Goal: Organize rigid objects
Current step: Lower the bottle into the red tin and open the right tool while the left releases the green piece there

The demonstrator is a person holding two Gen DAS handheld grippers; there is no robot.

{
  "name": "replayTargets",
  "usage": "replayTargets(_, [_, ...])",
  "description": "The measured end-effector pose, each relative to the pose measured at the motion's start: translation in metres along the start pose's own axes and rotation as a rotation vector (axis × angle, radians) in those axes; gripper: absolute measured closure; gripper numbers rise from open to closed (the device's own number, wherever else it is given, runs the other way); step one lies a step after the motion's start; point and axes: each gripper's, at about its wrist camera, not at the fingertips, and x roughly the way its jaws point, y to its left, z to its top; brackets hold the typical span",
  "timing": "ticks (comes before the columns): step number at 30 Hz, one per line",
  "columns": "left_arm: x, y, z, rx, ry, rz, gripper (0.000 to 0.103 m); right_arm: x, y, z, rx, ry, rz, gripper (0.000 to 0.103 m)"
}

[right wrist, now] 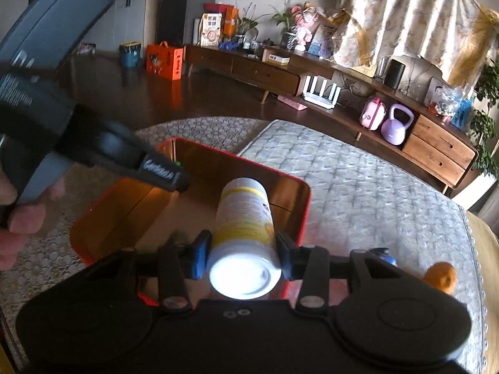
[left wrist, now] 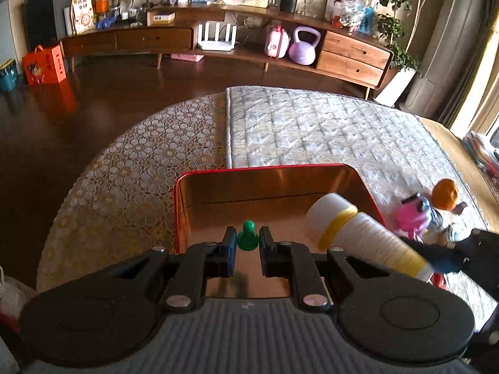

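Note:
A red tin box (left wrist: 199, 173) with a shiny copper inside stands open on the table; it also shows in the right wrist view (right wrist: 307, 199). My left gripper (left wrist: 247, 241) is over the box, its jaws slightly apart around a small green pawn-shaped piece (left wrist: 248, 237) without clearly pressing it. My right gripper (right wrist: 243, 249) is shut on a white bottle with yellow bands (right wrist: 244, 218) and holds it lying over the box. The bottle (left wrist: 358, 233) shows in the left wrist view too.
An orange fruit (left wrist: 446, 194) and a pink and blue toy (left wrist: 411, 215) lie on the quilted mat (left wrist: 312, 124) to the right of the box. The round table (left wrist: 124, 171) has a lace cover. A wooden sideboard (left wrist: 352, 56) stands behind.

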Motion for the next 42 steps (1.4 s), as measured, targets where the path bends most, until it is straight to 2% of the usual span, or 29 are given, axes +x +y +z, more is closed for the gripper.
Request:
replayTargets(4, [0.018, 0.002, 0.003, 0.013, 0.022, 0.016, 0.088, 0.014, 0.003, 0.002, -0.015, 0.02, -0.022, 0.06])
replayTargets(11, [0.038, 0.001, 0.007, 0.03, 0.054, 0.027, 0.088, 0.021, 0.008, 0.002, -0.029, 0.043, -0.01, 0.06])
replayTargets(21, [0.043, -0.003, 0.007, 0.055, 0.064, 0.054, 0.088, 0.021, 0.011, -0.001, -0.02, 0.073, 0.018, 0.06])
replayTargets(26, [0.04, 0.0, 0.005, 0.04, 0.067, 0.048, 0.088, 0.011, 0.008, -0.001, -0.004, 0.065, 0.032, 0.056])
replayTargets(29, [0.035, 0.001, 0.003, 0.029, 0.077, 0.042, 0.088, 0.001, 0.001, 0.0, 0.046, 0.052, 0.054, 0.054])
replayTargets(31, [0.03, 0.002, 0.001, 0.02, 0.073, 0.044, 0.088, -0.007, -0.004, 0.0, 0.08, 0.038, 0.067, 0.049])
replayTargets(42, [-0.005, -0.003, -0.006, 0.022, 0.042, 0.029, 0.088, -0.049, -0.021, -0.003, 0.174, -0.008, 0.096, 0.04])
